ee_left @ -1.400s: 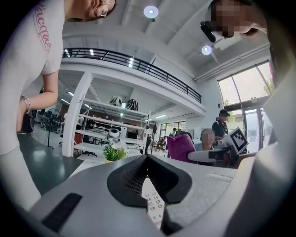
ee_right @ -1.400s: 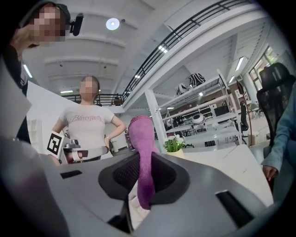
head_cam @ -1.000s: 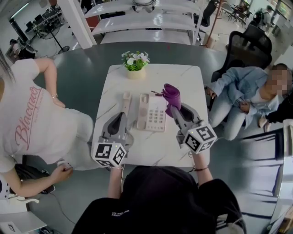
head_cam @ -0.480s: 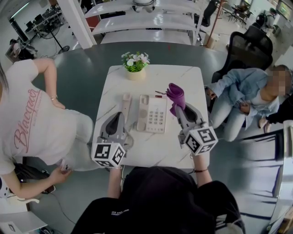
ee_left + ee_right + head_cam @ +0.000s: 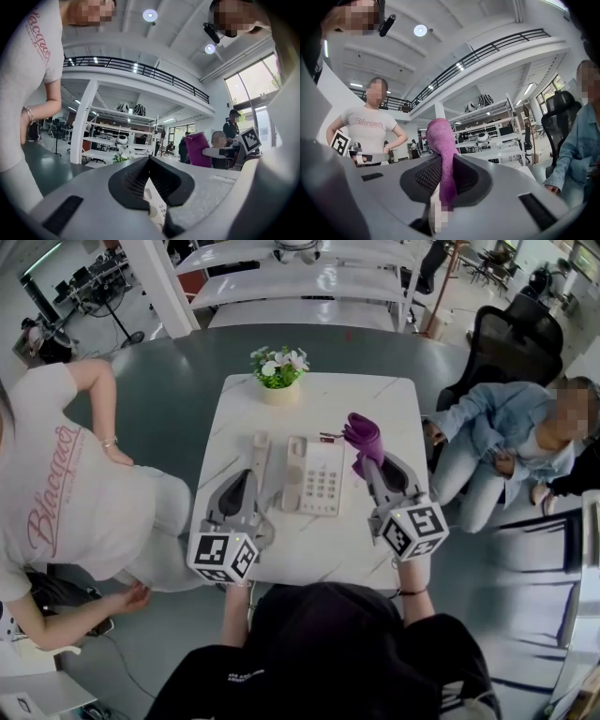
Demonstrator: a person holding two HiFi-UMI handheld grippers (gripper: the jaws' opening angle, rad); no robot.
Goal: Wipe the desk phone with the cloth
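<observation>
right gripper [image 5: 368,465] clamped on purple cloth [image 5: 363,437], held just right of desk phone [image 5: 314,476] | left gripper [image 5: 242,479] jaws together at tips, nothing held, near handset [image 5: 259,454] | phone centred on white table [image 5: 309,545]

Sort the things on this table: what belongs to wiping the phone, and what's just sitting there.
For the job: desk phone; its handset lying beside it; purple cloth, clamped in the right gripper; left gripper, shut and empty.

Just sitting there: potted flowers behind the phone.
</observation>
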